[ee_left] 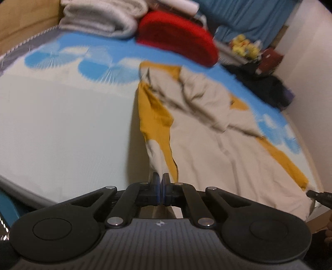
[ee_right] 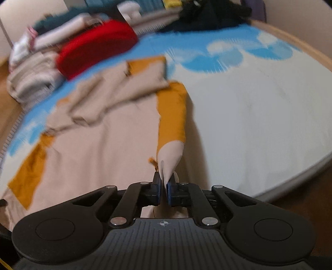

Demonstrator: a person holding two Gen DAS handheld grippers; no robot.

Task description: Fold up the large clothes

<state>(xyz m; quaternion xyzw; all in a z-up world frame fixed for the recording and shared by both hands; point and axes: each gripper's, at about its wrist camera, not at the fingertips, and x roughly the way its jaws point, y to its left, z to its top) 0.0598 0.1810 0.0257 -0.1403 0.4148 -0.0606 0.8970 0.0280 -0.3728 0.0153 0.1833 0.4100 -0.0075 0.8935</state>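
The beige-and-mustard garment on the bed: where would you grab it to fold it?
At the near hem corners, from the near edge. The garment lies flat there; its far end is bunched. The left claw and right claw each pinch one.

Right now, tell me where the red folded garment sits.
The red folded garment lies at the bed's far end, beside the pale folded pile, just beyond the beige-and-mustard garment.

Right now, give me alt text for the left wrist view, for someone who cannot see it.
The left gripper is shut on a corner of a beige and mustard garment, which is pulled up taut from a bed with a blue-patterned sheet. A red item and folded pale laundry sit at the far end; the picture is blurred.
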